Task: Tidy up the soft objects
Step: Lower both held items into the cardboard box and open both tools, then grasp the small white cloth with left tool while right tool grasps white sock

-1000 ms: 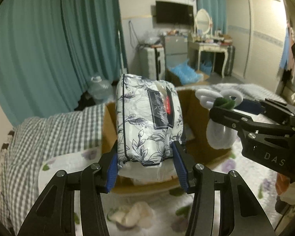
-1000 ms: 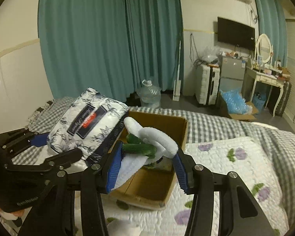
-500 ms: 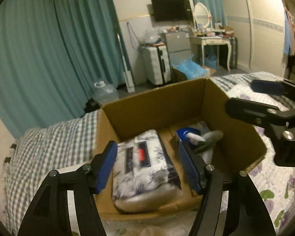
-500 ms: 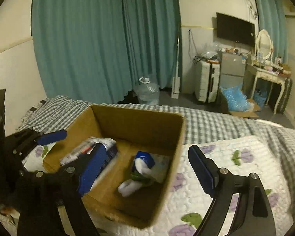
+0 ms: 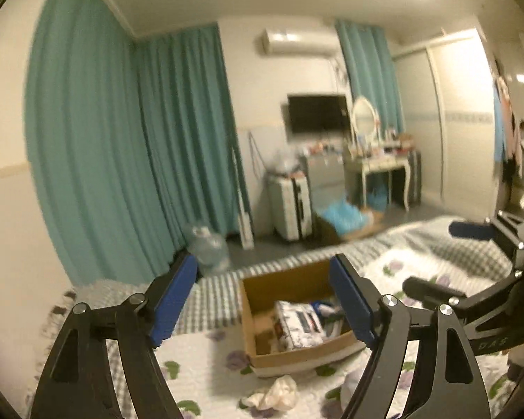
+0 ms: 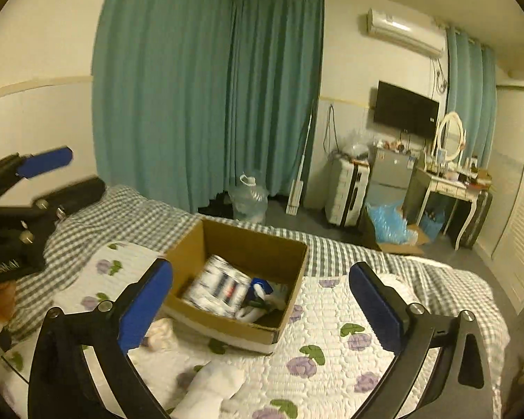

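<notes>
A cardboard box sits on the bed. Inside lie a floral tissue pack and a white and green soft item beside it. My left gripper is open and empty, held above and back from the box. My right gripper is open and empty too, above the box's near side. A crumpled white soft piece lies on the quilt in front of the box. A white soft object lies nearer, low in the right wrist view.
The bed has a floral quilt and a checked blanket. Beyond the bed stand teal curtains, a water jug, a suitcase, a dressing table and blue bags on the floor.
Both grippers let go of their items into the box, then opened wide and pulled up and back. The tissue pack and the white and green item now lie in the box.
</notes>
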Motion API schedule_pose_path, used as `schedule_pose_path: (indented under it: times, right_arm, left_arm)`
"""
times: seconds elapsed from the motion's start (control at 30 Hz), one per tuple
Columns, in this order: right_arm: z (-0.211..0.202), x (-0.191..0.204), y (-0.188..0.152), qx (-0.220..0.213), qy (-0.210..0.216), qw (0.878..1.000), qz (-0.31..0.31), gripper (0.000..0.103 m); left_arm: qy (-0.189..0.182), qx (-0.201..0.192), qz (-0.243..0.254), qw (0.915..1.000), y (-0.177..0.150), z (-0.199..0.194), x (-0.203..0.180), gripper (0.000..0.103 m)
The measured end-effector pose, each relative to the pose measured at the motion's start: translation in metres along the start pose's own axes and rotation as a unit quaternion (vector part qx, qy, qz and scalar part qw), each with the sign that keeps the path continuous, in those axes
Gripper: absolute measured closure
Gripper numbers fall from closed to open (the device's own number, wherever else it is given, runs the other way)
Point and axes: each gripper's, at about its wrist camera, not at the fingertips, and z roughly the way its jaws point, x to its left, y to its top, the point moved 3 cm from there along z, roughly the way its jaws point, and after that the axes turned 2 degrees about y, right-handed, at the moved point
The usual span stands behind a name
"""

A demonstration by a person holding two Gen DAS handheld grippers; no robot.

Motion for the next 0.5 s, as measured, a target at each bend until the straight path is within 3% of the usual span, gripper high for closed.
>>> schedule_pose_path:
  times: [0.17,0.33,0.5]
  right_arm:
    - [-0.038,0.019,0.001,0.001,-0.005,1.0,0.006,0.001]
    - [-0.043,0.029,-0.027,0.024,-0.005,1.0,0.02,0.001]
    - [-0.012,0.029,-0.072,0.068,0.001,0.997,0.046,0.001]
  left_arm:
    - [0.012,-0.022,-0.019,0.9995,0.004,-0.047,0.018,0.024]
    - [0.018,0.02,-0.032,0.9991,-0.02,-0.053,0.027,0.024]
    - [0.008,0.082,-0.066,0.9944,-0.064,-0.025,0.03,0.024]
